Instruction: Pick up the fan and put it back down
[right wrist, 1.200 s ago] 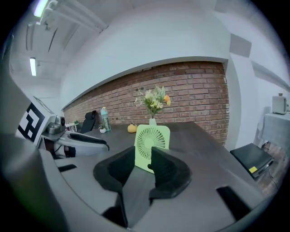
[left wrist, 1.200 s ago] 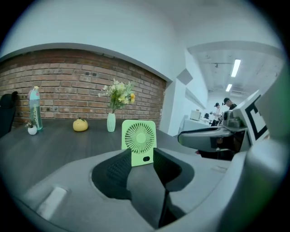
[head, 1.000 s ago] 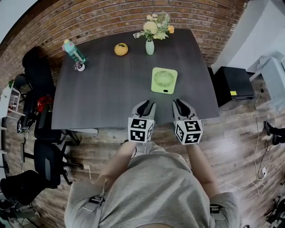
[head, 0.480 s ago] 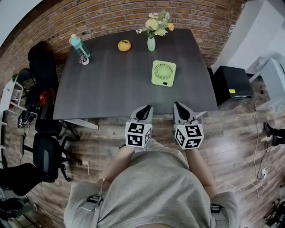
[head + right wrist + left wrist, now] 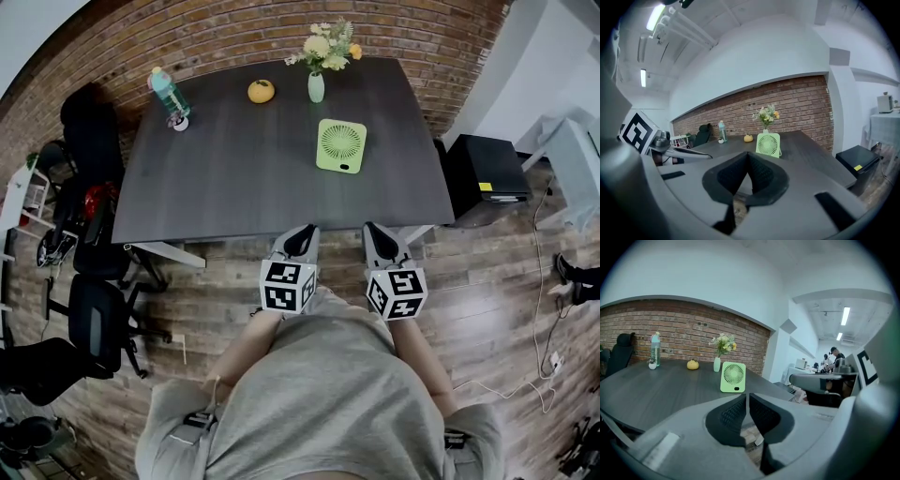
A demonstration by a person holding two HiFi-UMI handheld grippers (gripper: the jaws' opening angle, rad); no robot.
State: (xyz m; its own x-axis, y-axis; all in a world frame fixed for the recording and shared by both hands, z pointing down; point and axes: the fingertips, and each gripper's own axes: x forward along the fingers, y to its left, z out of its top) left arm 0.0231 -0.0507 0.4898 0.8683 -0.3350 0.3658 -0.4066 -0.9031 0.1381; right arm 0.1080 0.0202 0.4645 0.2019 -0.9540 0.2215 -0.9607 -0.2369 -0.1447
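The light green square fan stands on the dark table, right of the middle; it also shows as a fan in the left gripper view and as a fan in the right gripper view. Both grippers hang over the wooden floor, short of the table's near edge and well away from the fan. My left gripper is shut, its jaws having just closed on nothing. My right gripper is shut too and holds nothing. The left gripper and right gripper point toward the table with their pads together.
At the table's far side stand a teal bottle, a yellow fruit and a vase of flowers. Black office chairs crowd the left side. A black cabinet sits to the table's right.
Both grippers have drawn back from the table's near edge toward the person, out over the floor. Their jaws, slightly parted before, are now together.
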